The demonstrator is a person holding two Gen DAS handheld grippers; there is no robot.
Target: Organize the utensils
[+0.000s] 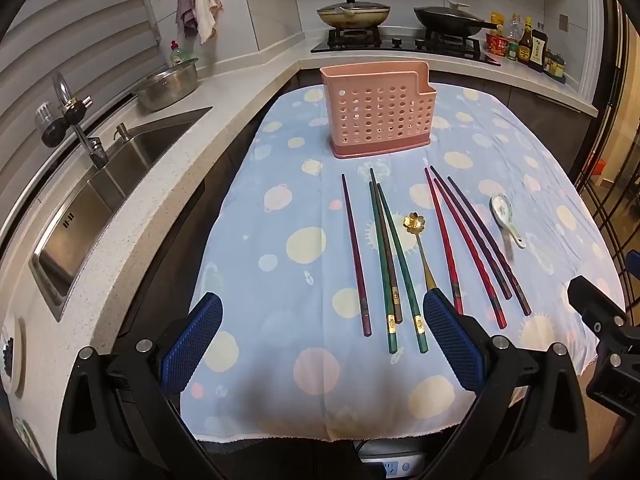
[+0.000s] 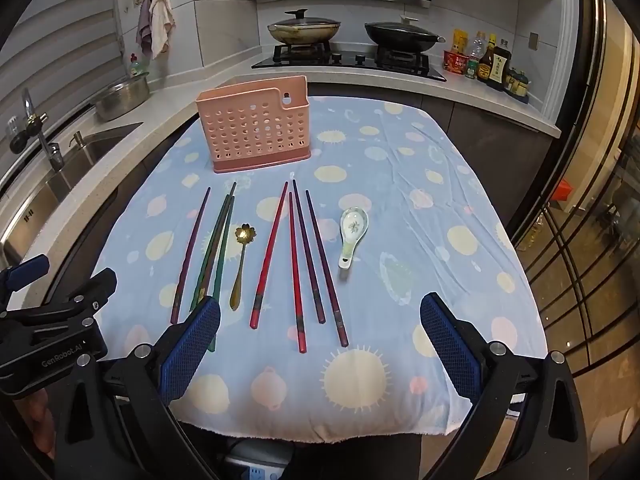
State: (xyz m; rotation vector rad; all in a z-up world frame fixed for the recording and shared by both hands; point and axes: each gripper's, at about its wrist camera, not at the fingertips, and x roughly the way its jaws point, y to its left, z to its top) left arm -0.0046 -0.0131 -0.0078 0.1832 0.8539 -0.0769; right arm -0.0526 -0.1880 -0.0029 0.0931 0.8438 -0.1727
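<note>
Both the left gripper (image 1: 322, 334) and the right gripper (image 2: 320, 334) hang above the near edge of the blue tablecloth (image 1: 288, 184), jaws spread wide, holding and touching nothing. Ahead lie the chopsticks (image 1: 382, 256), a gold spoon (image 1: 418, 226) and a ceramic spoon (image 2: 352, 232), side by side. Behind them stands the pink utensil holder (image 1: 378, 110), upright.

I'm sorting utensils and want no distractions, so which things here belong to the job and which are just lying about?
For the job:
pink utensil holder
green chopsticks
red chopsticks
purple chopsticks
gold flower spoon
ceramic soup spoon

Just lying about:
steel bowl
lidded wok
black pan
sauce bottles
hanging cloths
</note>
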